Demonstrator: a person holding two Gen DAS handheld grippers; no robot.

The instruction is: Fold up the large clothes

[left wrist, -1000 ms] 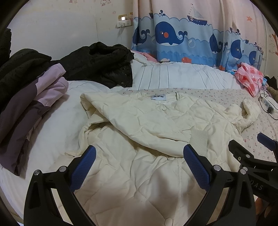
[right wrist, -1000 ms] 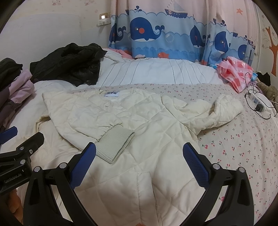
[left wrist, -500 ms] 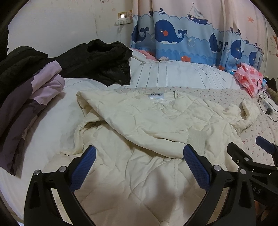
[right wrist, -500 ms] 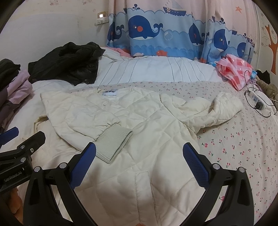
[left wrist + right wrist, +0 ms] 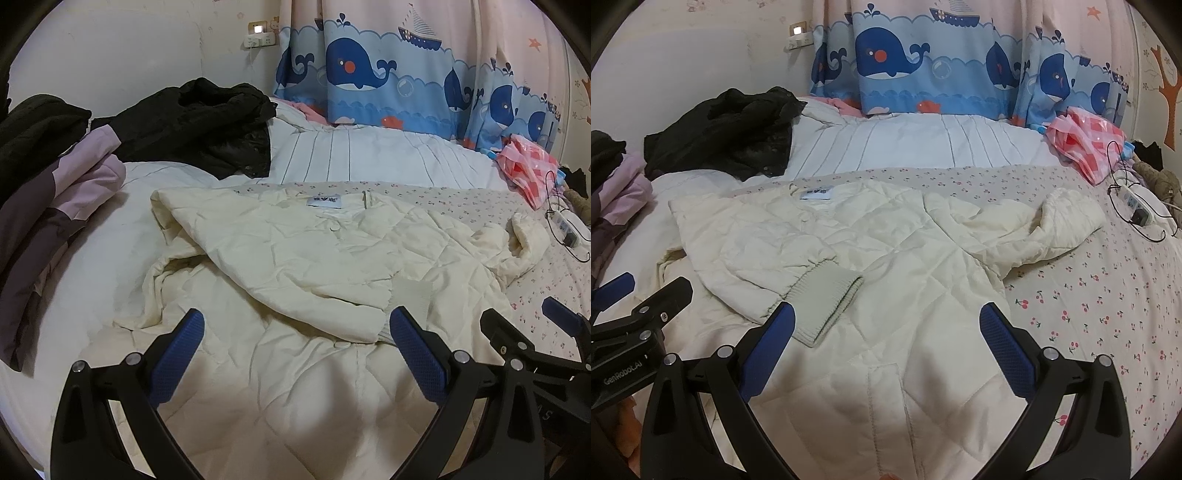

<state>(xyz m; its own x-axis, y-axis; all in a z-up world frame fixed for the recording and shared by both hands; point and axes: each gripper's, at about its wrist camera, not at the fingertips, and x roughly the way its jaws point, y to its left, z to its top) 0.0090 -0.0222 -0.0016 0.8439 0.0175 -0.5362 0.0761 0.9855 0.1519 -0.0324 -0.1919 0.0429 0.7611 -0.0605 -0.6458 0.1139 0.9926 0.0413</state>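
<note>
**Right sleeve next: fold it in to match the left**

On the bed, spread over a cherry-print sheet (image 5: 1108, 295), lies the cream quilted jacket (image 5: 905, 266) with its collar label at the far side and its hem near the cameras. One sleeve already lies folded across the chest, its ribbed cuff (image 5: 827, 299) resting flat near the middle. Its partner, the other sleeve (image 5: 1060, 225), sits bunched and curled out to the right, partly off the body panel.

Both tools hover above the near hem and hold nothing. The left gripper (image 5: 295, 354) has its blue pads spread wide over the left front panel; the right gripper (image 5: 886, 350) is likewise spread wide over the centre placket, with the ribbed cuff just beyond its left pad.

Judging by the layout, the step in hand is bringing the loose sleeve in. To do it well, I would reach the right tool out to the far right and pinch the sleeve close to its cuff end, taking only the sleeve and not the sheet beneath. Lifting slightly before drawing it leftward should shake out the curl. The left tool could press the shoulder seam so the body does not drag along. Aim to lay it across the chest, mirroring the folded one, since padded fabric tends to spring back and slide
</note>
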